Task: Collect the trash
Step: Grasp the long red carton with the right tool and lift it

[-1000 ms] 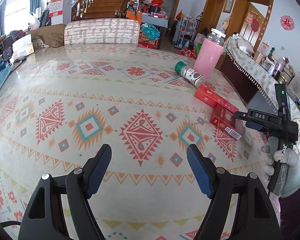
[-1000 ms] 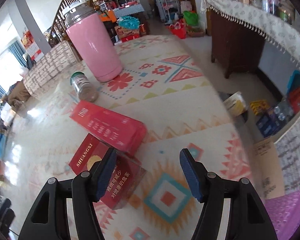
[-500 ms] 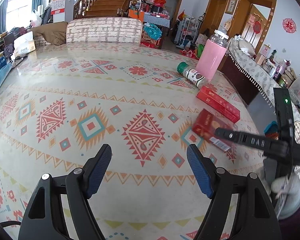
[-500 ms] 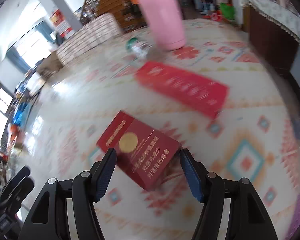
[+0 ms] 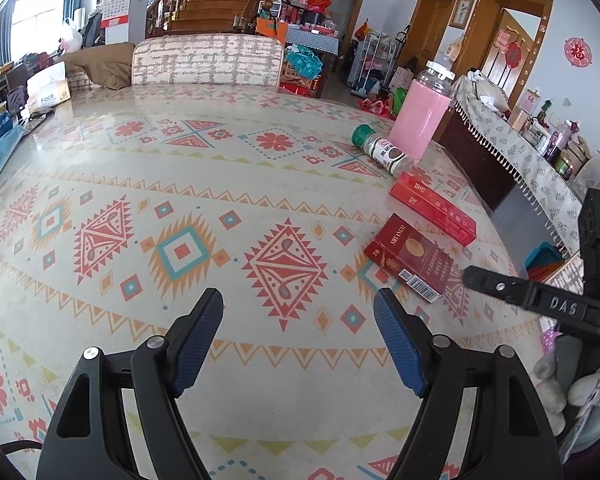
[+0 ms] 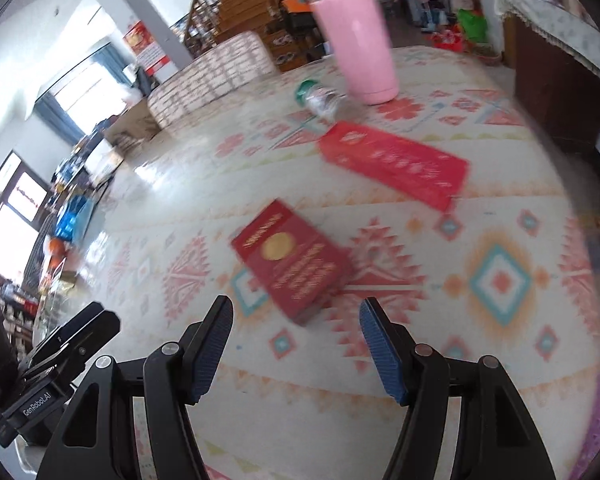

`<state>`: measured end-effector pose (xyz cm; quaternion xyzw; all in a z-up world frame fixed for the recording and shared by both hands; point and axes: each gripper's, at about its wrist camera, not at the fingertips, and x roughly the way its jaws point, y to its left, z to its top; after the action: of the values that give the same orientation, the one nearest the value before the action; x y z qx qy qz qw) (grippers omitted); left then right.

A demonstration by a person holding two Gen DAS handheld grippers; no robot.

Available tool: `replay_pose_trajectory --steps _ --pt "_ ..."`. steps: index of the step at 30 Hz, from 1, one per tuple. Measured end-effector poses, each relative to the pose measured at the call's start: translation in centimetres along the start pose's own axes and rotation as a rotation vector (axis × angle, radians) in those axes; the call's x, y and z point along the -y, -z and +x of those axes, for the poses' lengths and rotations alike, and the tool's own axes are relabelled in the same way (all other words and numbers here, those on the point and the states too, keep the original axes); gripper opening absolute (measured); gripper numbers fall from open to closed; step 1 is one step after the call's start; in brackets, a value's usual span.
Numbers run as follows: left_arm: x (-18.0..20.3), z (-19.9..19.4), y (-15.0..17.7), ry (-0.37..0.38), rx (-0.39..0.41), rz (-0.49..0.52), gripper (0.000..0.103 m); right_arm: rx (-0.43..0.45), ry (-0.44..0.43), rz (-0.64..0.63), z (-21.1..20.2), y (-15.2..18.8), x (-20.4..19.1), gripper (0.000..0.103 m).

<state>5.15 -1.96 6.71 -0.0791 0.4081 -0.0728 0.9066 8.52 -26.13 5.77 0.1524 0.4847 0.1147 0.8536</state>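
Left gripper [image 5: 298, 334]: jaws apart, holding nothing.
Right gripper [image 6: 296, 340]: jaws apart, empty, just before the dark red flat cigarette box [image 6: 292, 266].
Box: lies flat on patterned tablecloth [image 5: 180, 200].

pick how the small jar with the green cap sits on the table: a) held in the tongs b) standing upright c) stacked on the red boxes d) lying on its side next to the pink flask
d: the jar lies on its side on the patterned table, green cap pointing away from the upright pink flask, clear of both red boxes and of both tongs.
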Motion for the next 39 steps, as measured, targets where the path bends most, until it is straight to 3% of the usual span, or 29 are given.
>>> replay_pose_trajectory --steps 16,30,34,39 --pt "-0.1 0.6 0.1 0.0 -0.012 -0.006 0.077 0.079 0.14 0.092 -4.6 0.5 4.6 0.071" --pt "-0.5 1.4 0.2 -0.009 -0.048 -0.023 0.077 0.104 0.173 0.169 -1.6 -5.0 8.4 0.076" --pt "-0.5 1.2 0.3 -0.001 -0.046 -0.024 0.077 0.128 0.209 0.138 -0.8 -6.9 8.6 0.086" --pt "-0.4 1.1 0.3 0.02 -0.051 -0.023 0.077 0.095 0.248 0.028 1.9 -9.4 7.6 0.088"
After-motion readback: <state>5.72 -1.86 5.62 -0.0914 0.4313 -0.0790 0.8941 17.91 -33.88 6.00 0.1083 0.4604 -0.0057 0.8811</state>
